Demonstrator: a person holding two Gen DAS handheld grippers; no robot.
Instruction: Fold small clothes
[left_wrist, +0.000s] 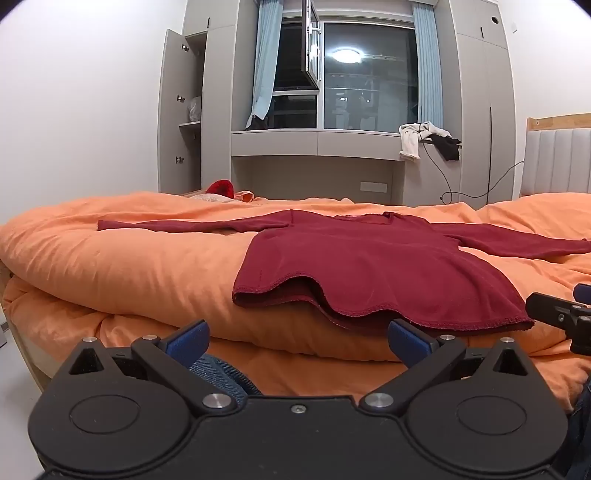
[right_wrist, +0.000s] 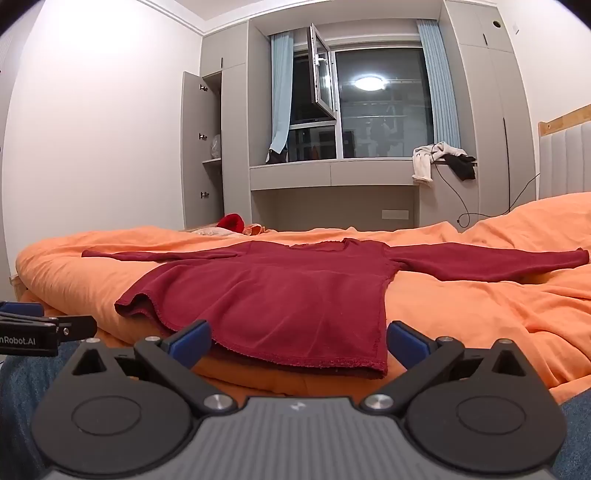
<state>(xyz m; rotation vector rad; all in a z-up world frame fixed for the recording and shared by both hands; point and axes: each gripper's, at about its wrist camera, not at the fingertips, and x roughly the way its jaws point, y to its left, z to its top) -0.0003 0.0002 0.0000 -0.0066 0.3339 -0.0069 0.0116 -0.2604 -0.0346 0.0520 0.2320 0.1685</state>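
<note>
Grey built-in wardrobes (left_wrist: 484, 110) and a dark window (left_wrist: 369, 77) with pale blue curtains (left_wrist: 264, 62) fill the far wall, and an orange duvet (left_wrist: 122, 266) covers the bed in front of you. Your dark red long-sleeved top (left_wrist: 362, 266) lies flat on that duvet, neckline toward the window, both sleeves stretched out to the sides and the wavy hem nearest you, hanging slightly over the folded edge of the duvet. Your left gripper (left_wrist: 297, 338) hovers just short of the hem with its blue-padded fingers (left_wrist: 408, 341) spread wide and nothing between them; the hem's middle sits just beyond the gap. Your right gripper (right_wrist: 299, 339) is equally wide, also empty, facing the hem's right corner, which sits between the fingers' line of sight but apart from the pads (right_wrist: 190, 341). Each gripper shows at the edge of the other's view, side by side. Blue denim shows beneath both grippers. On the far edge of the bed lie a small bright red item (left_wrist: 221, 187) and some pale cloth, and white and black garments (left_wrist: 428, 142) hang off the window ledge.
</note>
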